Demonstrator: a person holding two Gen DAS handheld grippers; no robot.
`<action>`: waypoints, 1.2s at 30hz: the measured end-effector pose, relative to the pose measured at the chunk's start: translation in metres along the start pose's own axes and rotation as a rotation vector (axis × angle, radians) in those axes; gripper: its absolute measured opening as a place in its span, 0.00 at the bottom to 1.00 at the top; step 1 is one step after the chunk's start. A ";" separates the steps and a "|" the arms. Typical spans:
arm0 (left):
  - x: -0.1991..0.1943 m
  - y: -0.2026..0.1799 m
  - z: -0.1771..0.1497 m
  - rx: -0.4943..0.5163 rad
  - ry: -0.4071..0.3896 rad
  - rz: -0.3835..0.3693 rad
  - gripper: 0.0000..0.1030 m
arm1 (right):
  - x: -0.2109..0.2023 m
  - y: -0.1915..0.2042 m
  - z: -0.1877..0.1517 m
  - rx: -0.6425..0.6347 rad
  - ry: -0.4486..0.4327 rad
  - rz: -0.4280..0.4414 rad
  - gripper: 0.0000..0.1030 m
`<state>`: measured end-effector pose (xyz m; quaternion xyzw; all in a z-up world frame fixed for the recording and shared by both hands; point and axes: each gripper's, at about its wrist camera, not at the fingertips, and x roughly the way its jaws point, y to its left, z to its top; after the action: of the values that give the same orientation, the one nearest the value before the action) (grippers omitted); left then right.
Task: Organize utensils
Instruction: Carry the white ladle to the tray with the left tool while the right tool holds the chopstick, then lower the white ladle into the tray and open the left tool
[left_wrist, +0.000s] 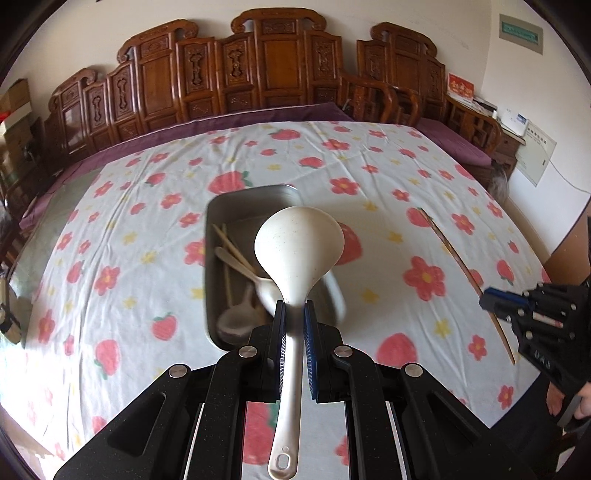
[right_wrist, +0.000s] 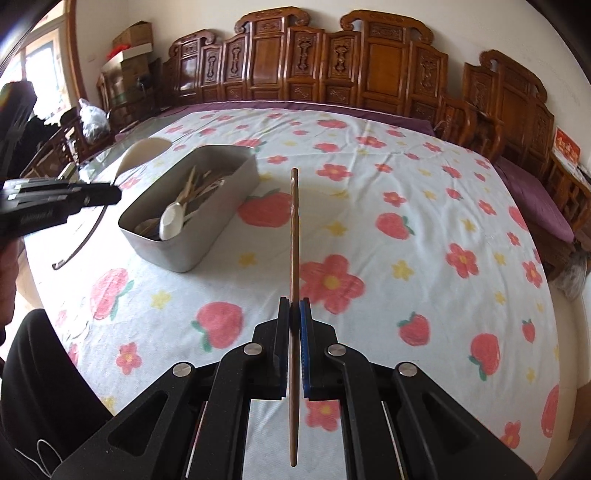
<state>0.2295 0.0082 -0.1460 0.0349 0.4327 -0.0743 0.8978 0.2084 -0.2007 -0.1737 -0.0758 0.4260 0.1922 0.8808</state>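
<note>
The left gripper (left_wrist: 294, 306) is clenched on the handle of a large white ladle (left_wrist: 298, 245), whose bowl hangs above the near end of the metal tray (left_wrist: 218, 206) on the flowered tablecloth (left_wrist: 140, 206); the right gripper (right_wrist: 294, 304) is clamped on a single brown chopstick (right_wrist: 294, 221), held up over the cloth to the right of that same tray (right_wrist: 207, 236). The tray already holds a white spoon (right_wrist: 171, 221) and several pale wooden utensils (right_wrist: 199, 181), so both carried pieces look bound for it. The main risk, as I judge it, is the ladle: it is pinched on a narrow smooth handle with the heavy bowl far out in front, so it could swivel between the pads or slide out if the hand tips or jolts. Its bowl is also wide against the tray (and the tray is fairly crowded), so lowering it carelessly could catch the rim, shove the tray along the cloth, or leave the ladle propped on the pile and ready to tip out. The chopstick is gripped near its rear third, leaving a long free end; it could pivot in the grip, or strike the tray wall or the left gripper (right_wrist: 98, 195) if both hands converge on the tray together.
</note>
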 end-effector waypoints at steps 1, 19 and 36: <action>0.001 0.004 0.001 -0.003 0.000 0.000 0.08 | 0.002 0.004 0.003 -0.003 0.001 0.001 0.06; 0.059 0.057 0.050 -0.104 0.025 -0.032 0.08 | 0.031 0.036 0.083 -0.006 -0.026 0.005 0.06; 0.068 0.070 0.050 -0.115 0.014 -0.058 0.22 | 0.050 0.066 0.108 -0.019 -0.022 0.037 0.06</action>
<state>0.3216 0.0636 -0.1684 -0.0286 0.4431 -0.0751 0.8928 0.2882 -0.0945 -0.1435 -0.0742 0.4160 0.2134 0.8809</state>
